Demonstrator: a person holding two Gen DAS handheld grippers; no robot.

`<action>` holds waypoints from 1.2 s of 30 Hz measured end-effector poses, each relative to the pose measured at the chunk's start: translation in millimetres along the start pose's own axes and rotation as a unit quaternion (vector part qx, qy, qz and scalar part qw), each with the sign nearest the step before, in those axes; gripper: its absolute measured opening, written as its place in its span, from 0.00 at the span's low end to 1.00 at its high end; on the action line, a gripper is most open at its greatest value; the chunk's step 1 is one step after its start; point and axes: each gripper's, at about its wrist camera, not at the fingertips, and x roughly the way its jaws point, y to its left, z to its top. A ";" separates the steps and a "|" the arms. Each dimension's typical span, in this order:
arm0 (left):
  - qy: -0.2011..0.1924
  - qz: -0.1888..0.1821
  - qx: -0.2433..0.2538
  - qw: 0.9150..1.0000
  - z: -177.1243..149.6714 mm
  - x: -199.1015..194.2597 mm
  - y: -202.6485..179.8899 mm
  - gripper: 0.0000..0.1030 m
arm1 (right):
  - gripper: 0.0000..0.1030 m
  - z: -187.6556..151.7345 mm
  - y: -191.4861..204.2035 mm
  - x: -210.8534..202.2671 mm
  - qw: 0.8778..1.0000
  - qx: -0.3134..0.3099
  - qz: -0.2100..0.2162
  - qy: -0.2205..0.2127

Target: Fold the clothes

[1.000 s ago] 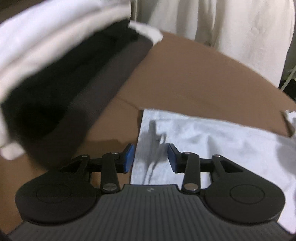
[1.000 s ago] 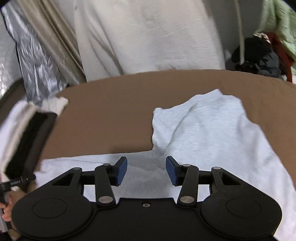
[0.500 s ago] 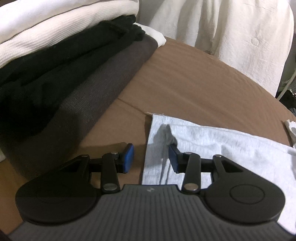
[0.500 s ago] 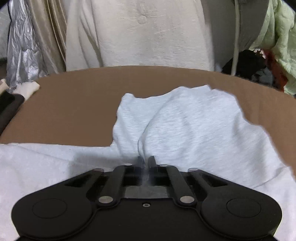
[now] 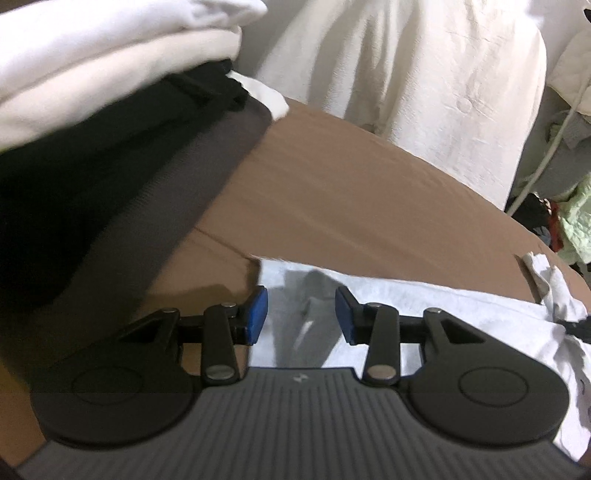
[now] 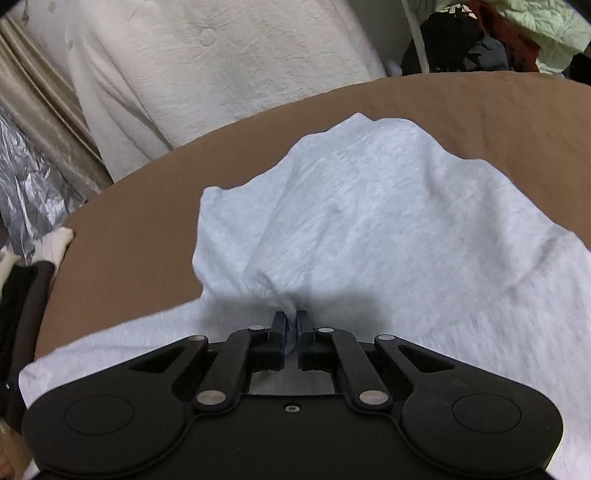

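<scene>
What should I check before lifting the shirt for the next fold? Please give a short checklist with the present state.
1. Right gripper shut on shirt: ok, a pinch of fabric sits between the jaws.
2. Left gripper gripping shirt: not ok, jaws open over the hem.
3. Hem corner under left gripper: ok, it lies between the fingers.
4. Stack clear of shirt: ok, apart.
5. Table beyond shirt free: ok.
6. Grip depth: cannot tell.

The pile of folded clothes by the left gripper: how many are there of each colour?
White: 2
Black: 1
Dark grey: 1
Total: 4 that I can tell apart; a white bit peeking out behind may be another.
</scene>
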 end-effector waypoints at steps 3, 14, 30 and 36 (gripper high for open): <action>0.015 -0.027 -0.021 0.999 0.3 5.4 -1.5 0.41 | 0.05 -2.1 0.0 2.8 1.000 -0.005 0.001 -0.003; 0.014 -0.058 -0.040 0.997 1.7 -1.7 -4.2 0.49 | 0.05 -0.5 3.7 4.2 1.000 -0.019 -0.005 -0.006; 0.017 0.030 0.055 0.998 -16.2 28.7 -46.5 0.04 | 0.05 -9.8 16.9 3.8 0.997 -0.065 -0.026 -0.037; -0.046 0.074 0.110 0.990 -12.0 -3.6 -73.5 0.04 | 0.05 -17.4 40.3 -22.5 0.983 -0.126 -0.050 -0.123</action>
